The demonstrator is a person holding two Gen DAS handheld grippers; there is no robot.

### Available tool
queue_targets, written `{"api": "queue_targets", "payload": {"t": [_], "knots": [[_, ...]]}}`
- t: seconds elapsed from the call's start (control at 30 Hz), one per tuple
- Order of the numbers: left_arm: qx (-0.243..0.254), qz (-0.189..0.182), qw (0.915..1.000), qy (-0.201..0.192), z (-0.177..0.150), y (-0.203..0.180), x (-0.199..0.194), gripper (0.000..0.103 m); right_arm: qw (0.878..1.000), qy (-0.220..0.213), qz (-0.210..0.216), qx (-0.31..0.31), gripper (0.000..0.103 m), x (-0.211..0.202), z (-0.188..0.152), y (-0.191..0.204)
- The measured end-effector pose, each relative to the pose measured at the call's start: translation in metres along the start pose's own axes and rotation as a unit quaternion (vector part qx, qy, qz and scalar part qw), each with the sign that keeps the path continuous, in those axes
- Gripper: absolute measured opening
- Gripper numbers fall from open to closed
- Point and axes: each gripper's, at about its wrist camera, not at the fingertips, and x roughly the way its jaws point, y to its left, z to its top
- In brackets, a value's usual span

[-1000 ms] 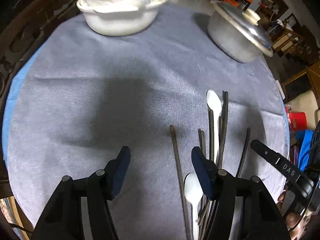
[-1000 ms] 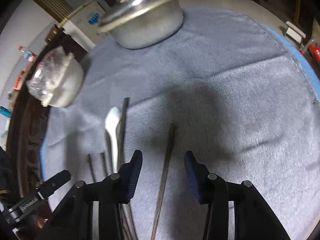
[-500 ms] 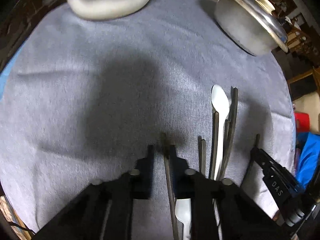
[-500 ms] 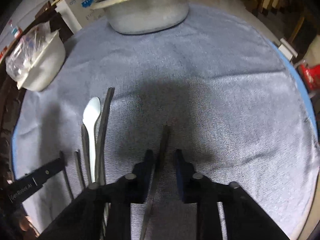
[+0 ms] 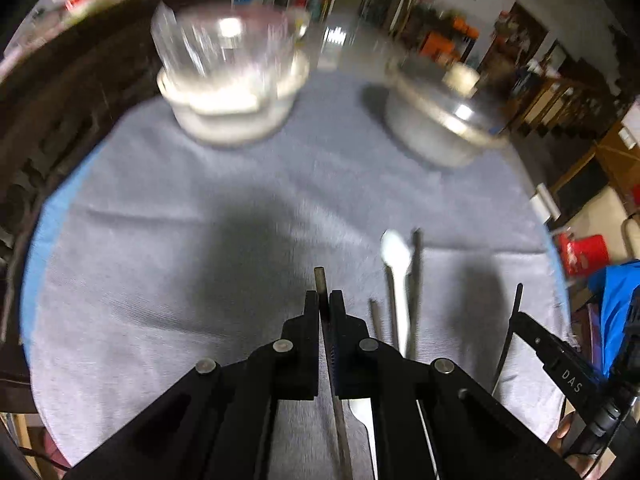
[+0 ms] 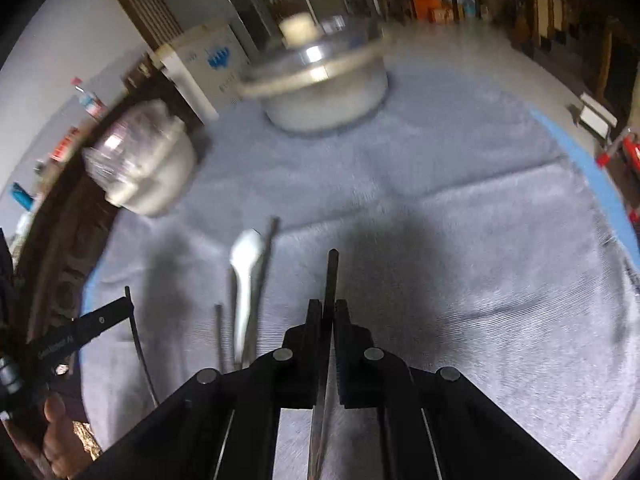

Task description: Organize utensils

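Observation:
My left gripper (image 5: pixel 324 300) is shut on a dark chopstick (image 5: pixel 320 280) whose tip sticks out past the pads, lifted above the grey cloth. My right gripper (image 6: pixel 328 308) is shut on another dark chopstick (image 6: pixel 331 276), also raised. Between them on the cloth lie a white spoon (image 5: pixel 394 256), also in the right wrist view (image 6: pixel 246 256), and several dark chopsticks (image 5: pixel 415 280). A second white spoon (image 5: pixel 360 412) shows under the left gripper.
A white bowl covered with clear plastic (image 5: pixel 232 92) and a lidded metal pot (image 5: pixel 440 120) stand at the back of the round table's grey cloth (image 5: pixel 160 240). The other gripper's black body shows at the right edge (image 5: pixel 560 364) and, in the right wrist view, at the left edge (image 6: pixel 64 340).
Both grippers went from open around a chopstick to shut on it, then lifted and tilted up, so more of the room shows behind the table.

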Motion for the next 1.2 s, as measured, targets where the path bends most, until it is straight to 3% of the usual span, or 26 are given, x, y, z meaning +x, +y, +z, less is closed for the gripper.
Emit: {"api": "queue_targets", "payload": {"t": [0.23,0.5,0.9,1.2], "knots": [[0.031,-0.014,0.9931,-0.112,-0.035,-0.007,-0.098,0.004,0.993,-0.107,0.045,-0.026,0.006,-0.077,-0.028,0.024],[0.044,-0.007,0.9760,-0.213,-0.092,-0.016,-0.167,0.004,0.975,-0.215,0.034,-0.048,0.006,-0.158,-0.084,0.042],[0.057,-0.039,0.9563,-0.284,-0.109,-0.024,-0.243,0.004,0.945,-0.309,0.052,-0.089,0.006,-0.250,-0.106,0.079],[0.066,-0.105,0.9457,-0.300,-0.123,-0.028,-0.288,0.004,0.928,-0.338,0.085,-0.131,0.006,-0.310,-0.129,0.104]]}}
